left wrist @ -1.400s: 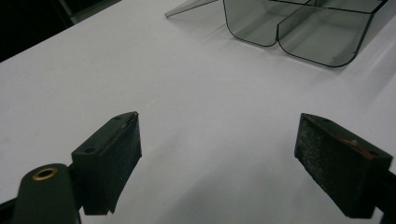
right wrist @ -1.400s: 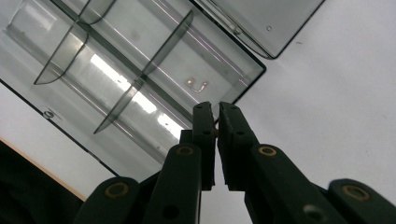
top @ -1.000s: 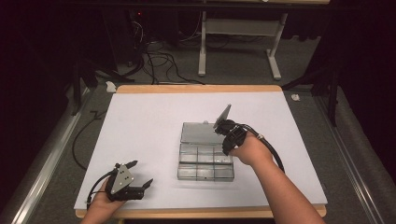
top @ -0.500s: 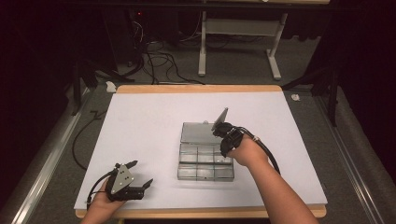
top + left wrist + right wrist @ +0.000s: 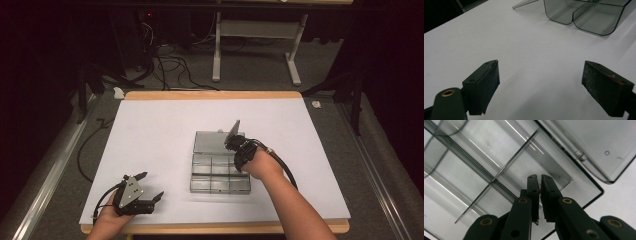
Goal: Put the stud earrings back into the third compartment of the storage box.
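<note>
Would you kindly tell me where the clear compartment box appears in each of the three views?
High view: clear compartment box at table centre, beside the right gripper.
Left gripper view: its rounded corner at top right.
Right gripper view: its dividers behind the nearly closed jaws.
Shared landmark: the white table surface.

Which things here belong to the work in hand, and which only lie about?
In use:
- clear compartment box
- its open lid
- right gripper, fingers nearly shut over the box

Lying about:
- left gripper, fingers open over the bare table
- floor cables
</note>
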`<state>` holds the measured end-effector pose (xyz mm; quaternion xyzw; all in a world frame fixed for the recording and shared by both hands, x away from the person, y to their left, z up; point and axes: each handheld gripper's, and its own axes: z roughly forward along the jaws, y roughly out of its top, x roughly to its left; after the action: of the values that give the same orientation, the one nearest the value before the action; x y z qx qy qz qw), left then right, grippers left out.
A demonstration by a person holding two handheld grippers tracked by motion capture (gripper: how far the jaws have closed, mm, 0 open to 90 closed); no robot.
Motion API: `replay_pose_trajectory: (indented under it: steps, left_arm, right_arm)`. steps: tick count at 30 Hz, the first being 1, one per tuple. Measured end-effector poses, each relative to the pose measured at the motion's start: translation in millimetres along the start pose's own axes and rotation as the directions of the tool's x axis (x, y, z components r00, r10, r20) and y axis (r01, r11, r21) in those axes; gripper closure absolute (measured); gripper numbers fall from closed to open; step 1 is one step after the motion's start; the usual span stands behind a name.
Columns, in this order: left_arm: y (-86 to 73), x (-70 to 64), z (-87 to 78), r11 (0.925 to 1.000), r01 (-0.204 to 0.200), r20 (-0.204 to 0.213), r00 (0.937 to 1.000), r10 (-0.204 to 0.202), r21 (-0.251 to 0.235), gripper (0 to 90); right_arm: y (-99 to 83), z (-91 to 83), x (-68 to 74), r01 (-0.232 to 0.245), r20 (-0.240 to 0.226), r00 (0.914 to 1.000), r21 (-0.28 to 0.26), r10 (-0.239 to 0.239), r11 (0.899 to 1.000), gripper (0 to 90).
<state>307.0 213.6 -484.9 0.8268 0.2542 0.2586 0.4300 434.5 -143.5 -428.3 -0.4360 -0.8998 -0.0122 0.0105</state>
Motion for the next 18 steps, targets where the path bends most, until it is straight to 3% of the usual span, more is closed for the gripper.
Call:
replay_pose_trajectory:
  steps: [5,10,16,18]
  left_arm:
    - [-0.2,-0.2,-0.6,1.0,-0.003,-0.003,1.0,0.003,-0.004,15.4]
    - [-0.2,0.1,-0.8,1.0,0.0,0.0,1.0,0.0,-0.006,15.4]
    - [-0.2,0.4,-0.8,1.0,0.0,0.0,1.0,0.0,-0.003,15.4]
    - [-0.2,0.6,-0.9,1.0,-0.005,0.0,1.0,0.005,0.0,15.4]
  right_arm:
    - [0.1,1.3,3.3,-0.032,-0.011,0.9994,0.005,0.032,0.999,84.6]
    - [-1.2,4.0,2.2,-0.016,-0.009,0.9998,-0.001,0.016,1.0,83.0]
    - [-3.6,-9.3,1.7,-0.019,-0.013,0.9997,-0.035,0.019,0.999,81.5]
    - [-5.8,-20.8,1.2,-0.023,-0.011,0.9997,-0.061,0.022,0.998,79.8]
